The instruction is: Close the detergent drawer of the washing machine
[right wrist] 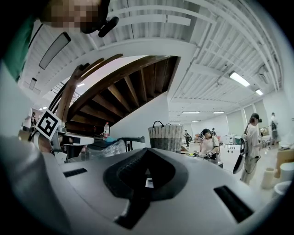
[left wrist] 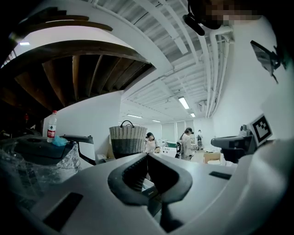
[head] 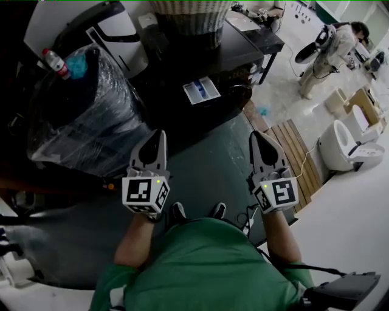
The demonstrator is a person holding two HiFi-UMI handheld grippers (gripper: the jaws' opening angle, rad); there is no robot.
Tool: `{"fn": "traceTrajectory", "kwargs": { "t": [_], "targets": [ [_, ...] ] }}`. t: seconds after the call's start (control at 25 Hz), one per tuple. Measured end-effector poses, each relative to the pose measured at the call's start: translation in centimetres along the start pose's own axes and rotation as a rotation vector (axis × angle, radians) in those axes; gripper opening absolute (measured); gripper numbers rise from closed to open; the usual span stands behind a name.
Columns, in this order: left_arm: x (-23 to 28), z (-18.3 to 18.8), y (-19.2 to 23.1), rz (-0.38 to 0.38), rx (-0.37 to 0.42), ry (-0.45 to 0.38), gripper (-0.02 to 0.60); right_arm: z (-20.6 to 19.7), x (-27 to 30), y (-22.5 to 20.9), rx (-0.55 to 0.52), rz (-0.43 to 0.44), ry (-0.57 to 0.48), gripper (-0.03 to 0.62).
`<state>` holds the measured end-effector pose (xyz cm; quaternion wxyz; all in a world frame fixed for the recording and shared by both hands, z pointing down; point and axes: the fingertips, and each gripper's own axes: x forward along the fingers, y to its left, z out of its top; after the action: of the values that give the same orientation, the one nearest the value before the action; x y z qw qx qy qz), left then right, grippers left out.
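In the head view the dark washing machine (head: 209,61) stands ahead of me, with its white and blue detergent drawer (head: 201,91) pulled out toward me. My left gripper (head: 157,135) and right gripper (head: 258,135) are held level side by side, well short of the drawer and apart from it. In the left gripper view the left gripper (left wrist: 147,156) has its jaws together with nothing between them. The right gripper (right wrist: 147,150) is likewise shut and empty in its own view.
A wicker basket (head: 191,18) sits on top of the machine. To the left stands a plastic-wrapped dark bulk (head: 85,115) with a bottle (head: 55,62) on it. At the right are a wooden pallet (head: 298,158), a white toilet (head: 349,143) and a person (head: 325,51).
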<state>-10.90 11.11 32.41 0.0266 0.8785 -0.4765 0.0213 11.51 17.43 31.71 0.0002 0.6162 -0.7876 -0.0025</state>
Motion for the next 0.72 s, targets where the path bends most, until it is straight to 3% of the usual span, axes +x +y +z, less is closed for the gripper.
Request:
{"fn": "traceTrajectory", "kwargs": {
  "t": [0.24,0.44,0.72],
  "targets": [
    [1.2,-0.6,-2.8,0.083,-0.007,-0.017,0.02,-1.6,-1.0,-4.0,0.014,0.007,0.013,0.017],
    [2.5,-1.3,-3.8,0.136,0.027,-0.008,0.02,-1.4,-0.2,-5.8,0.032,0.062,-0.048,0.017],
    [5.1,-1.5,-3.5,0.167,0.081,0.003,0.02,-2.8,3.4,-6.1,-0.065,0.109,-0.06,0.017]
  ]
}}
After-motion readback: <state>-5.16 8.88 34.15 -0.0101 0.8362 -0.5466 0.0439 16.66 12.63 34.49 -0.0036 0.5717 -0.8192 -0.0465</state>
